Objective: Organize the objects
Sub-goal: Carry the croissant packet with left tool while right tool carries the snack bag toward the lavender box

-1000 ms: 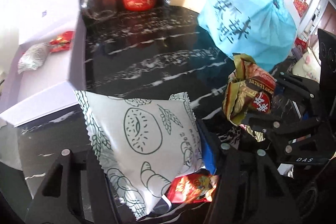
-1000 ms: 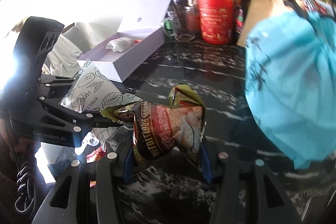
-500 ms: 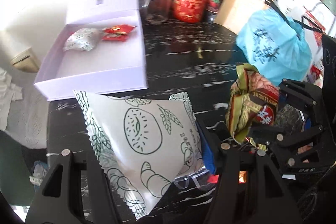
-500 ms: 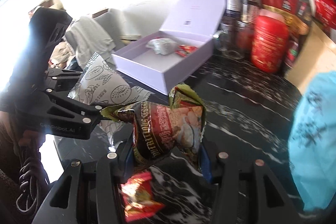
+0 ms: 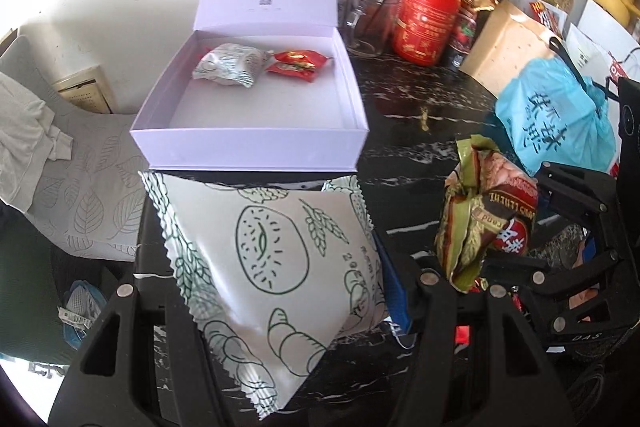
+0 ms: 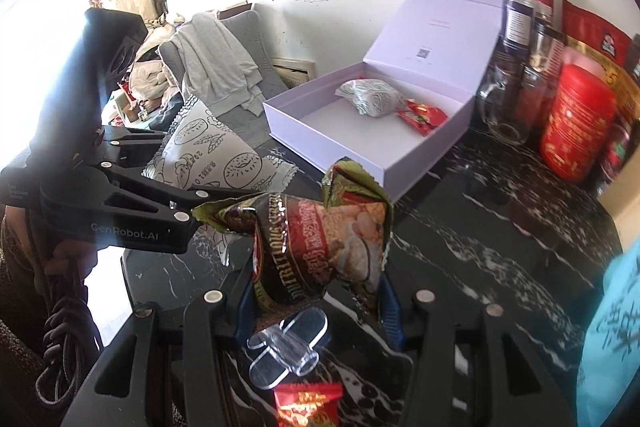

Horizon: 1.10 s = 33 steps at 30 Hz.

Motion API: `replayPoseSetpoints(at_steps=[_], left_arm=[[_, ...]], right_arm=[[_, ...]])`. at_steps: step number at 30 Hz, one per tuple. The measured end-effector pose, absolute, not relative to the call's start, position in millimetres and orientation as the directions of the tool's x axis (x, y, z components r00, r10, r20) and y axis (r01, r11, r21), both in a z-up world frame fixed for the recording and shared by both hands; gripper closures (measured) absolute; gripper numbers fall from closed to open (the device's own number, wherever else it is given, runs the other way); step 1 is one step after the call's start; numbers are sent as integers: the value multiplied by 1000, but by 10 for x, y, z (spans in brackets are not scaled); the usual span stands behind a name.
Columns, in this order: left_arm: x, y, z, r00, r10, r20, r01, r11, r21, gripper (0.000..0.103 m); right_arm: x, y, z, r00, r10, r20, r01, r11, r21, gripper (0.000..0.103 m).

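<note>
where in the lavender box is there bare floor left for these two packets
The lavender box has a bare front half, from its near wall up to the white bread packet and red candies lying along the back by the lid. Its left and right front corners are free too. Crowded: the black table's back edge beside the red canister.

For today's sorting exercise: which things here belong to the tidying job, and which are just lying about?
Job: white bread packet in left gripper; green snack bag in right gripper; open lilac box.

Lying about: red tin, blue bag, glass jars.
</note>
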<state>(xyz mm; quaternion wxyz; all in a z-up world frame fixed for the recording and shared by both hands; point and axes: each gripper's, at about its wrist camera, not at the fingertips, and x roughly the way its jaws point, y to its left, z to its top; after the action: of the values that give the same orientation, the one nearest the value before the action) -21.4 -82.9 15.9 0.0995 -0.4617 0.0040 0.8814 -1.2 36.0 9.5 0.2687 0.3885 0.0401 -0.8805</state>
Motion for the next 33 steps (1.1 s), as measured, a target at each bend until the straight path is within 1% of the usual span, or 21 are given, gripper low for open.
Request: replayPoseSetpoints(at_steps=[13, 18, 33], left_arm=[[-583, -1081, 214, -568, 179, -803, -162, -981, -105, 45], [-779, -1133, 273, -583, 172, -794, -170, -982, -87, 46], [-1370, -1195, 413, -616, 182, -766, -182, -980, -86, 46]], right_arm=[[-438, 148, 147, -549, -428, -718, 522, -846, 105, 51], [-637, 122, 162, -560, -416, -716, 516, -852, 90, 51], [-1204, 151, 305, -594, -395, -700, 514, -856, 47, 51]])
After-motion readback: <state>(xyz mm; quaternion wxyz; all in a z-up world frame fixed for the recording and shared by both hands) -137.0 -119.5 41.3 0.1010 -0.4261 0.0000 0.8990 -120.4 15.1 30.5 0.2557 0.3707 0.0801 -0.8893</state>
